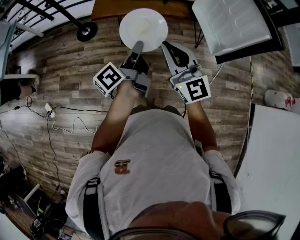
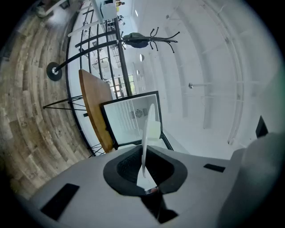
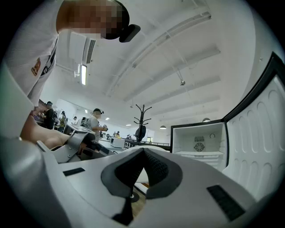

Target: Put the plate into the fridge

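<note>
In the head view, the left gripper (image 1: 138, 47) is pinching the near rim of the white plate (image 1: 143, 26) and holding it out over the wood floor (image 1: 70, 70), at the edge of a brown table (image 1: 108, 8). The right gripper (image 1: 165, 45) is hovering just beside the plate's right edge with its tips meeting on nothing. The open fridge (image 1: 229, 23) is standing off to the right, apart from the plate.

In the left gripper view, the left gripper (image 2: 144, 152) is pressing its dark pads on the plate (image 2: 147, 122), which is showing edge-on and upright between them. Beyond it the fridge (image 2: 129, 118) is standing open beside the table (image 2: 93, 104), with a coat rack (image 2: 147, 40) further back.

In the right gripper view, the right gripper (image 3: 143, 151) is keeping its jaws together and empty. The fridge (image 3: 198, 142) is gaping ahead, its door swung to the right.
</note>
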Demonstrator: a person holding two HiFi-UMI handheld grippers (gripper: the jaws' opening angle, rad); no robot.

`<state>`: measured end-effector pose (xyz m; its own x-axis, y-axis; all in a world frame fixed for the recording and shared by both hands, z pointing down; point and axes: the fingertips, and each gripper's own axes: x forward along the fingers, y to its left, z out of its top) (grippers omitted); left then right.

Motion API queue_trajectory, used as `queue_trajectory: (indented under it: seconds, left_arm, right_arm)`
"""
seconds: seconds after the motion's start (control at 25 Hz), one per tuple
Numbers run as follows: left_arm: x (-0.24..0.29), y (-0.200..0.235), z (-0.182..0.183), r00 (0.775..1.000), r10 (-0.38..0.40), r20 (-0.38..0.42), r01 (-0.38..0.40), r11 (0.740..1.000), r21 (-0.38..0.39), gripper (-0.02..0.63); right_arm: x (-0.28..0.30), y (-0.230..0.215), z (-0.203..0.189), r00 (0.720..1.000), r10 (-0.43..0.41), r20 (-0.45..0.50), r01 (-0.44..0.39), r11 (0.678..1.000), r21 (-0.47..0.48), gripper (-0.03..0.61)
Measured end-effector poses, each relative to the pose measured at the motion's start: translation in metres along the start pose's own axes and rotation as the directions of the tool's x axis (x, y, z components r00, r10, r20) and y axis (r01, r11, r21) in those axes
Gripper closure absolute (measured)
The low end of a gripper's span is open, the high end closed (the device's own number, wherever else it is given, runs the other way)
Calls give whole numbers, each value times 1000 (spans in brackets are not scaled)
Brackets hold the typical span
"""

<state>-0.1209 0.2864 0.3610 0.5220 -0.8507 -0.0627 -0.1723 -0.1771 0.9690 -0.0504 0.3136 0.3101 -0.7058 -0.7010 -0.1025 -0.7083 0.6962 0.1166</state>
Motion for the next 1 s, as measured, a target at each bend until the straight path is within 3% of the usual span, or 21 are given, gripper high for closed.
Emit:
queue_trajectory:
  seconds: [0.16, 0.56, 0.72, 1.0]
  left_arm:
    - [-6, 11, 4, 999, 35, 1, -35, 999, -1, 581]
    - [-19, 18, 34, 1000, 15, -11, -15, 1000, -26, 581]
    - [-15, 22, 28, 1000, -1, -20, 0, 999, -34, 581]
    - [-29, 30, 51, 999, 19, -33, -21, 999, -41, 583]
  right_arm:
    - [4, 3, -1, 1000, -2, 0, 2, 1000, 1, 546]
    - [27, 27, -2, 1000, -16, -10, 16, 1000, 11, 546]
    - [20, 25, -9, 999, -34, -13, 34, 999, 12, 546]
    - [37, 42, -6, 998, -58, -11, 58, 998, 7, 546]
